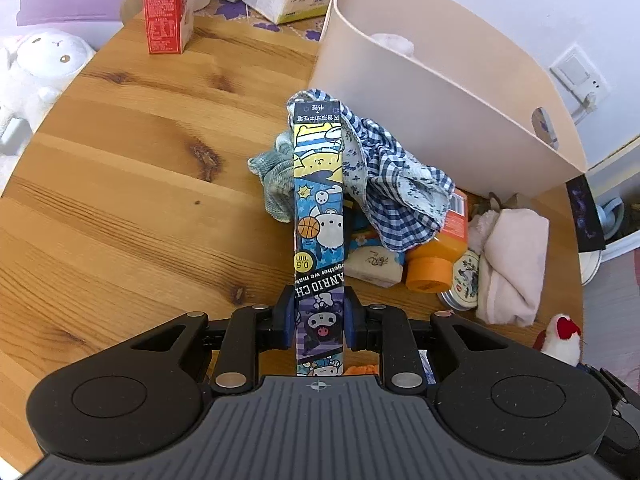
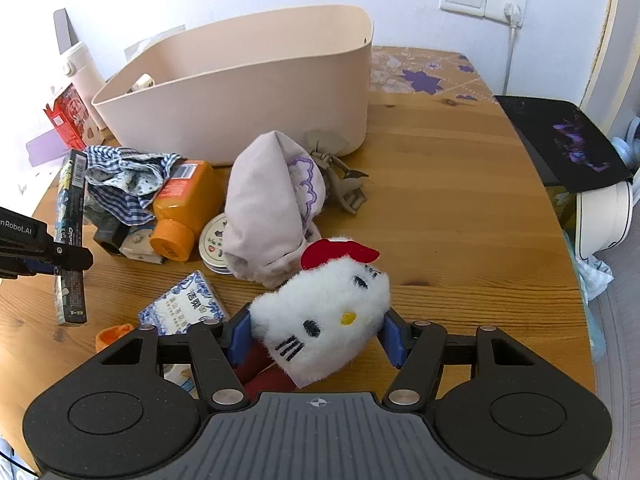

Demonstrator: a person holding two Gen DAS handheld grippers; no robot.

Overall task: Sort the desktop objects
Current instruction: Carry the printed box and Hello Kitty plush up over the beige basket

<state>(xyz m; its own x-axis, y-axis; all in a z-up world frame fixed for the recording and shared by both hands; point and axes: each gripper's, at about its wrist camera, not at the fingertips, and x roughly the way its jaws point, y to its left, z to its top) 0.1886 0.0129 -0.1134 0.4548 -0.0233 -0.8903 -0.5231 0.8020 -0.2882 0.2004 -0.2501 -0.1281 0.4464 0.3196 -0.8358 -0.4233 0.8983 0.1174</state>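
We have the left tool [image 1: 319, 322] clamped on the lower part of a long pen box [image 1: 319, 216], its blue pads pressed to both narrow sides, the box sticking far out ahead over the clutter. Our right tool [image 2: 316, 334] pinches a white plush cat [image 2: 326, 318] with a red bow, jaws fairly wide around its soft head, low over the desk [image 2: 440, 208] edge nearest us. The beige bin [image 2: 240, 92] stands open at the back, well within reach of both.

Risks now, as we judge them. The pen box is gripped near one end, so it could pivot or slide in the pads on the way up, and its far tip hangs over the checked cloth [image 1: 384, 184] and could snag it, dragging the orange bottle [image 1: 436, 252] beneath. The plush is squashy; a loose squeeze could let it slip out before the bin's rim. Both tools heading for one bin could also bump each other.

Reading labels: the pen box shows "0.5 mm", "ANRIO CH" and part of "together we mak", plus small Chinese characters at the tip. The left tool's arm reads "nRobot.AI" in the right view. The blue-and-white packet [image 2: 184, 308] and red carton [image 1: 166, 8] carry Chinese print we can't make out.
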